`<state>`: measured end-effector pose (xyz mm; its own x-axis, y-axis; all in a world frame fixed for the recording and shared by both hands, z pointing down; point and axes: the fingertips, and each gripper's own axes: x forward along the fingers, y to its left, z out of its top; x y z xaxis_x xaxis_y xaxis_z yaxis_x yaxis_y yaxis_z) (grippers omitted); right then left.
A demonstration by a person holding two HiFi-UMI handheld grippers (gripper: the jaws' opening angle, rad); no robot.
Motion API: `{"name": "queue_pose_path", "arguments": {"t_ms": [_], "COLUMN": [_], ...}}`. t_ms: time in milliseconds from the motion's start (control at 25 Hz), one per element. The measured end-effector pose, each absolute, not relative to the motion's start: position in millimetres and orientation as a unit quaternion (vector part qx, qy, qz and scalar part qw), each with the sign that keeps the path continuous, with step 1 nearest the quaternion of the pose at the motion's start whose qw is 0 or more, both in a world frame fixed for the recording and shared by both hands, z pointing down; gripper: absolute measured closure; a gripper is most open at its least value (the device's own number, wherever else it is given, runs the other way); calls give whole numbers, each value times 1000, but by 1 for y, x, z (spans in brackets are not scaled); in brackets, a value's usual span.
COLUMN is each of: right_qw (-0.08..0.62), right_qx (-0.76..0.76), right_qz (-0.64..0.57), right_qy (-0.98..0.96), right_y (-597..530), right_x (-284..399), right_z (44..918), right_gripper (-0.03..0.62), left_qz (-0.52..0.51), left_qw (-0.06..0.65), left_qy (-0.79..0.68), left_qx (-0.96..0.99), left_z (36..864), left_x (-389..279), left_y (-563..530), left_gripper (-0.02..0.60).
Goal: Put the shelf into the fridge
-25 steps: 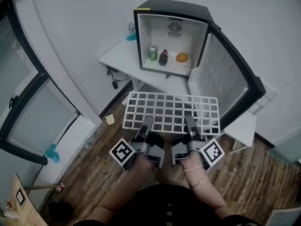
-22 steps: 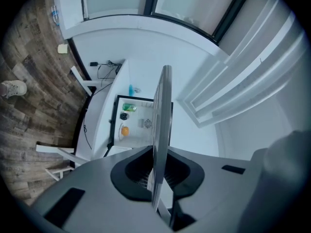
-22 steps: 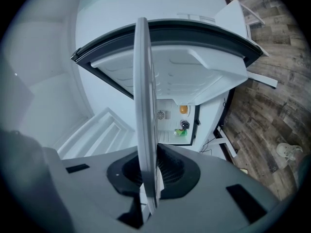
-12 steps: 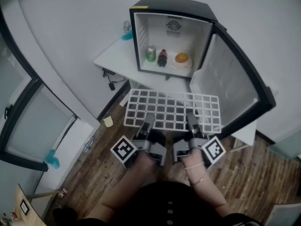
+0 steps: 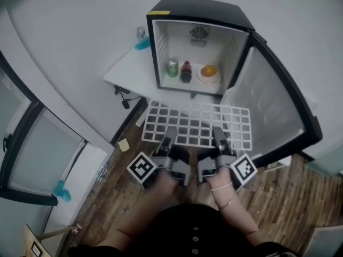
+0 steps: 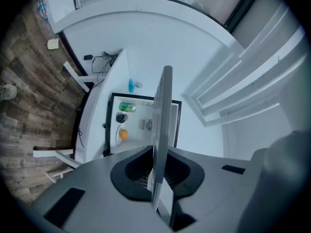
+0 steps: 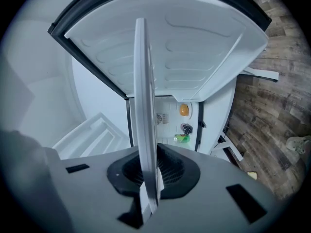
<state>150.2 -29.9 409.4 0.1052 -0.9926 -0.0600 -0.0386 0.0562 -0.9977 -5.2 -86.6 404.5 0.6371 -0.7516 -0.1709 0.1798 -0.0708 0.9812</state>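
Note:
A white wire grid shelf (image 5: 197, 123) is held flat in the air just in front of the open mini fridge (image 5: 198, 47). My left gripper (image 5: 169, 136) is shut on the shelf's near edge at the left, my right gripper (image 5: 219, 138) on the near edge at the right. In the left gripper view the shelf (image 6: 162, 130) runs edge-on between the jaws toward the fridge (image 6: 141, 125); the right gripper view shows the shelf (image 7: 144, 130) the same way. On the fridge floor stand a green can (image 5: 172, 68), a dark bottle (image 5: 186, 71) and an orange on a plate (image 5: 209, 71).
The fridge door (image 5: 273, 108) hangs wide open at the right, close to the shelf's right end. The fridge sits on a white table (image 5: 134, 76) with a teal item (image 5: 142, 42) behind it. Cables (image 5: 124, 96) trail below. Wooden floor (image 5: 112, 186) lies underneath.
The shelf and both grippers have moved closer to the fridge opening; the far edge of the shelf now reaches the fridge's front. Both grips are unchanged.

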Motion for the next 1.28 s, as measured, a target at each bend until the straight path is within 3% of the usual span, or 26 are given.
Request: {"name": "queue_pose_path", "arguments": {"t_ms": [1280], "right_qw": [556], "right_qx": [-576], "right_qz": [-403], "right_qy": [444], "right_y": [-171], "right_x": [177], "right_z": [423], "right_gripper": [562], "left_qz": [-287], "left_qw": [679], "left_qy": [-174], "left_qx": [653], "left_z": [422], "left_x": [35], "left_y": [-256], "left_gripper": [546]}}
